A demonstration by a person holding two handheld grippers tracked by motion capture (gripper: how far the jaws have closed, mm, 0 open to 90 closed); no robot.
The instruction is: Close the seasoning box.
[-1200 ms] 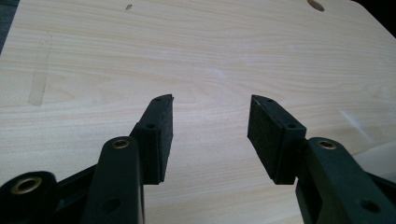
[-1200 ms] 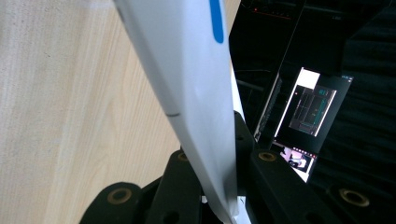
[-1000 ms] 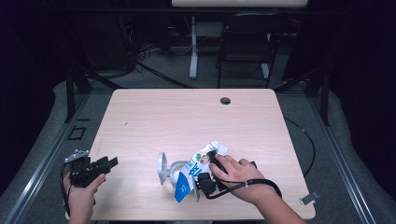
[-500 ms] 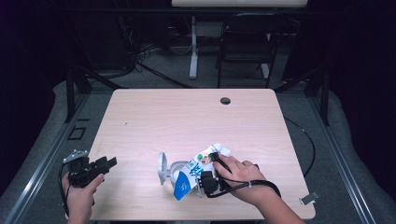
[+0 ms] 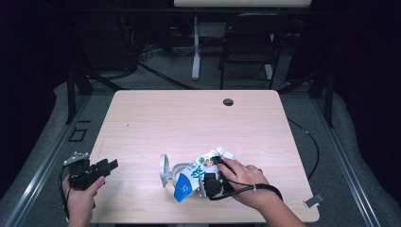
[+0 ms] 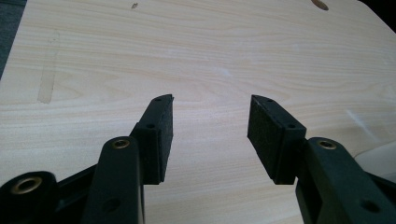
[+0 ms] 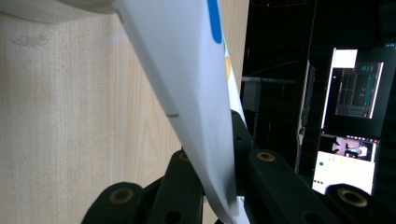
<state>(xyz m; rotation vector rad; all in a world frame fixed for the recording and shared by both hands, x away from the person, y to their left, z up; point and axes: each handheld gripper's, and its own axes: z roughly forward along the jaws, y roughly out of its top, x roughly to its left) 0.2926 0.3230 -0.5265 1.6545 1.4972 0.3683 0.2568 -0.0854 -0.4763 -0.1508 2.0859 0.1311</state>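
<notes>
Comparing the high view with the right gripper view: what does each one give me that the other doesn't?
High view alone: the whole table, the left gripper open at its left edge, a pale round object beside the carton, and the right hand. Right gripper view alone: the jaws pinching a thin edge of the carton, plus lit monitors past the table edge. Both share: the right gripper shut on the white-and-blue carton above the wooden tabletop.
</notes>
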